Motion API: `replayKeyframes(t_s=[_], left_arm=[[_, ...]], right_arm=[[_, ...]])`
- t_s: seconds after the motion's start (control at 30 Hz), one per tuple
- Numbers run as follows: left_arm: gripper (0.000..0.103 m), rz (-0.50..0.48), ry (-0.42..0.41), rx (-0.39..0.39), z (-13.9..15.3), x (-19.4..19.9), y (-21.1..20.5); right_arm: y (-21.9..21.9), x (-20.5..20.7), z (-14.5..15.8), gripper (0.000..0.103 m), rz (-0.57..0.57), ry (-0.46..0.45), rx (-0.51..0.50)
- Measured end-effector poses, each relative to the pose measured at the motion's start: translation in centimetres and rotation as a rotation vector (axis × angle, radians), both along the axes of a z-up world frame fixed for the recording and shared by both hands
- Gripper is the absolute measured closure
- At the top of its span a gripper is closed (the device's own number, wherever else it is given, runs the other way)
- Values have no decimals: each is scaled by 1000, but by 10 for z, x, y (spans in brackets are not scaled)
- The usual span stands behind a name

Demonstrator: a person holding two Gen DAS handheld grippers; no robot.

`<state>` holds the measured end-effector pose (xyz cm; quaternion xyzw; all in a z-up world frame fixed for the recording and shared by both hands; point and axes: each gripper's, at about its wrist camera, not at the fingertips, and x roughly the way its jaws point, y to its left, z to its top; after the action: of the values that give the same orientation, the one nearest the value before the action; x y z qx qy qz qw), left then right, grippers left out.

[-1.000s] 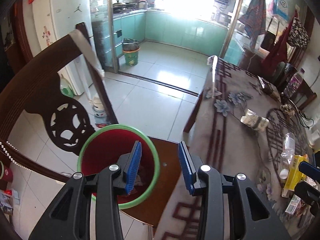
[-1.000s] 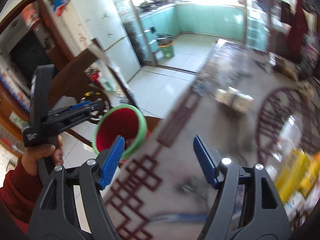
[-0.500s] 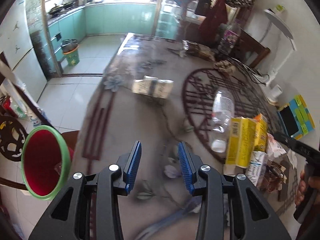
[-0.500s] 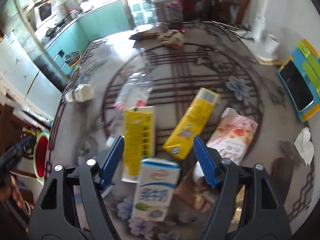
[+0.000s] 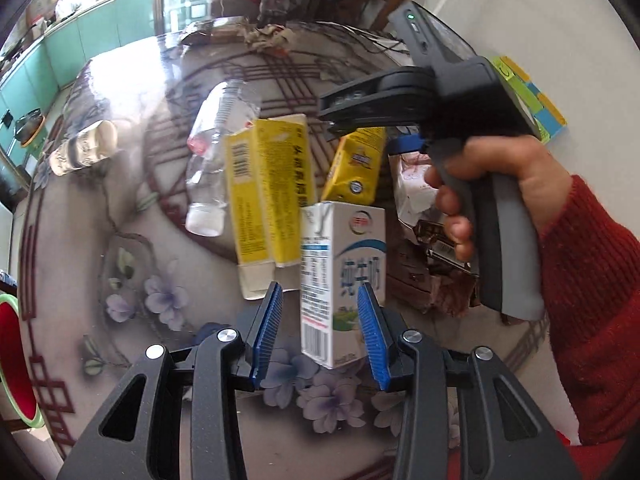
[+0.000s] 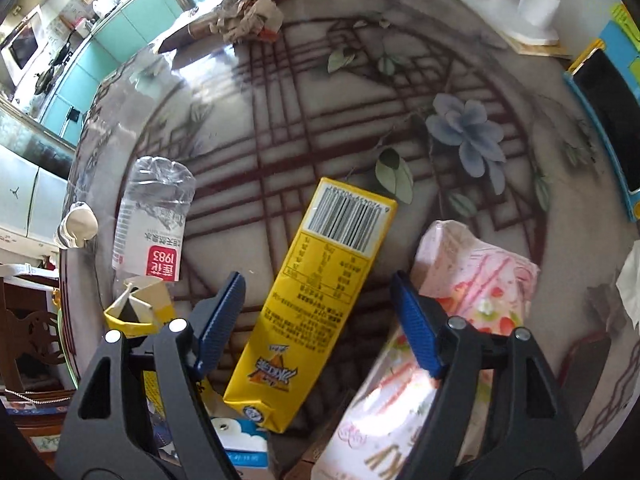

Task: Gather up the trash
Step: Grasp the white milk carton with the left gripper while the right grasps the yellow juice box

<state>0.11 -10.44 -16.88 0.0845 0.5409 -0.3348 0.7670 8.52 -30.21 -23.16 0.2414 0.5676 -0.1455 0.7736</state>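
Observation:
My left gripper [image 5: 320,334] hangs open over a white milk carton [image 5: 344,280] lying on the flowered table [image 5: 140,280]; its blue pads stand on either side of the carton without pressing it. My right gripper [image 6: 318,324] points down over a yellow drink carton [image 6: 320,288], its jaws opening, wide of the carton's sides. A hand [image 5: 500,184] in a red sleeve holds that gripper's handle. A clear plastic bottle [image 6: 152,216], a flat yellow box [image 5: 264,192] and a pink wrapper [image 6: 472,280] lie close by. The red bin [image 5: 12,364] with a green rim shows at the far left.
A crushed paper cup [image 5: 84,148] lies near the table's left edge. Brown wrappers [image 5: 432,276] sit under the hand. Crumpled paper [image 6: 248,16], a white cup [image 6: 536,0], cables and a blue and yellow gadget [image 6: 604,112] stand at the back and right.
Both grippers swung from the red bin by the chair over to the pile of trash on the table. The right one has come down close over the yellow carton.

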Motion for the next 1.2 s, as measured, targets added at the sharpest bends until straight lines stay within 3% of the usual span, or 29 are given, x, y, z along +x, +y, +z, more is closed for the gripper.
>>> replayKeyframes(t_s=[0.03, 0.17, 0.23, 0.43, 0.5, 0.7, 0.77, 0.9, 1.2], left_arm=[[66, -5, 9, 2, -3, -1, -4], [66, 4, 76, -3, -21, 4, -13], [66, 12, 111, -10, -30, 9, -14], [57, 16, 199, -66, -46, 20, -17], [47, 22, 253, -60, -52, 24, -19], [44, 63, 303, -69, -63, 28, -15], [46, 46, 304, -54, -67, 28, -19], [65, 21, 279, -42, -63, 23, -28], [68, 15, 172, -75, -21, 15, -17]], right_arm=[[0, 0, -1, 32, 7, -2, 5], [-4, -5, -4, 64, 32, -30, 74], [-8, -9, -2, 67, 35, -69, 127], [-8, -19, 12, 68, 67, -140, 174], [-8, -20, 12, 68, 69, -142, 186], [-9, -23, 9, 67, 82, -141, 192], [-10, -23, 8, 68, 83, -143, 191], [-11, -24, 10, 68, 76, -153, 204], [-9, -33, 51, 68, 90, -258, 176]])
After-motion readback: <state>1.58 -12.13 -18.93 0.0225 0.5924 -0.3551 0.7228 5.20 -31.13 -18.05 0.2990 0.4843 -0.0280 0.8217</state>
